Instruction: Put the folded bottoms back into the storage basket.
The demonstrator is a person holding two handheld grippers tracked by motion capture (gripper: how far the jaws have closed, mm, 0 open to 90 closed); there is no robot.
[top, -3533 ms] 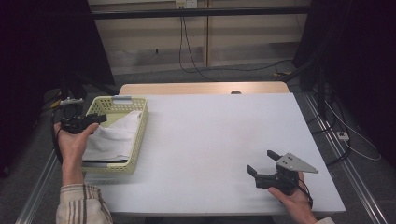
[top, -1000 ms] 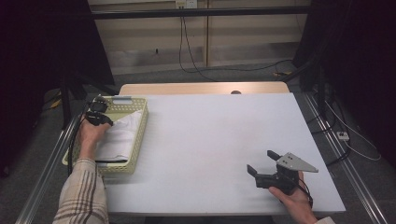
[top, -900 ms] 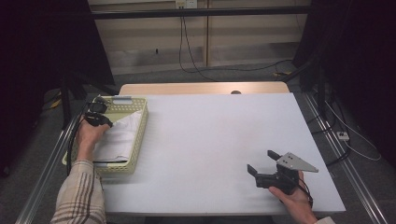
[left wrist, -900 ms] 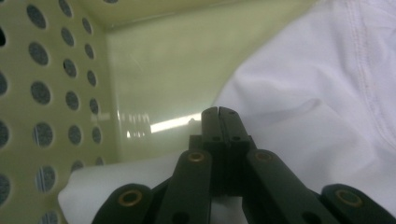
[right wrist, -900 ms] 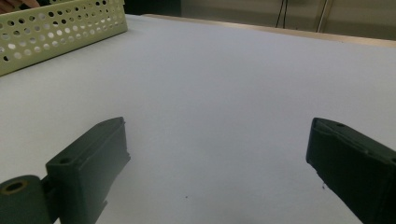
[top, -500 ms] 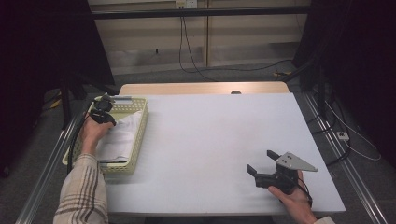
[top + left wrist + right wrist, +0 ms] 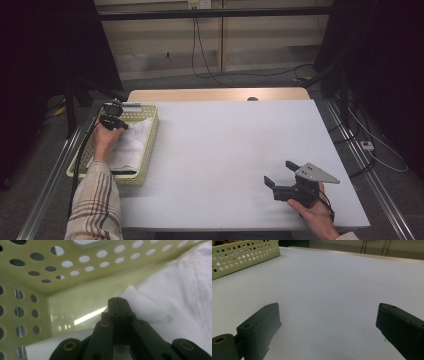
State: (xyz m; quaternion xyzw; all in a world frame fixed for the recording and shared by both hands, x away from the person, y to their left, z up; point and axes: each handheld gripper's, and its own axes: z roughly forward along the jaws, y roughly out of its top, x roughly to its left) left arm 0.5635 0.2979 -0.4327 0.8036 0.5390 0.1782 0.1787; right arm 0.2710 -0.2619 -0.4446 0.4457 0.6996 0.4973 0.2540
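Note:
A pale yellow perforated basket point(image 7: 146, 150) stands at the table's left edge with white cloth point(image 7: 131, 144) lying in it. My left gripper point(image 7: 116, 121) reaches into the basket's far end, close to its far left corner. In the left gripper view its jaws point(image 7: 117, 299) are pressed together, tips down by a folded corner of the cloth point(image 7: 180, 290) near the basket wall point(image 7: 75, 277); I see no cloth pinched between them. My right gripper point(image 7: 278, 172) rests low over the white table point(image 7: 225, 145) at the front right, open, with nothing between its fingers point(image 7: 259, 327).
In the right gripper view the basket's point(image 7: 244, 255) side stands far off at the upper left, across bare table top point(image 7: 324, 285). A wooden strip point(image 7: 215, 94) runs along the table's far edge. Metal rails point(image 7: 55, 175) flank the table.
My left hand has gone from beside the basket's left rim toward its far end and sunk slightly into it, with the jaws still together. The right gripper has kept still.

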